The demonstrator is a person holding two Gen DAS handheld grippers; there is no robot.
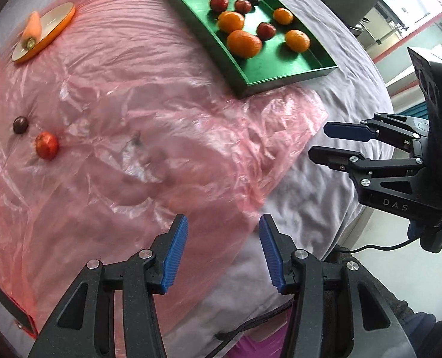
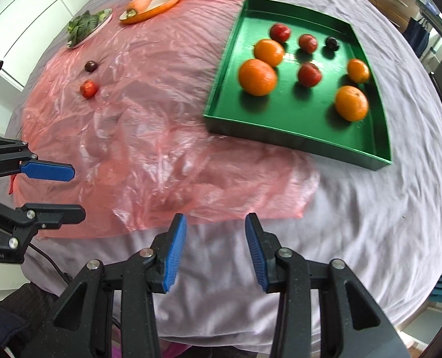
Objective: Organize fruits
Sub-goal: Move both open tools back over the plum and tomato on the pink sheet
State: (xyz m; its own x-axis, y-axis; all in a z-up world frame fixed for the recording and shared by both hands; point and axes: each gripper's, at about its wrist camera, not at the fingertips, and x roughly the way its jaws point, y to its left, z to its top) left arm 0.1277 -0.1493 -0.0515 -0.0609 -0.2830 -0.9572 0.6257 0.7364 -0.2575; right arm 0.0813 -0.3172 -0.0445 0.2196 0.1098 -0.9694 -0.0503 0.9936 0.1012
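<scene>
Roughly: green tray (image 2: 221, 95) overlaps pink plastic sheet (image 2: 149, 137) edge | both grippers empty

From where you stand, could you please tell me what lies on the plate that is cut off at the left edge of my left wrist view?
Observer: Leafy greens lie on that plate.
Operator: Thank you. Is anything between the right tongs' pads? I only see them from the side.
Observer: No. The right tongs stand open and empty above the bare grey cloth, just short of the pink plastic sheet.
</scene>
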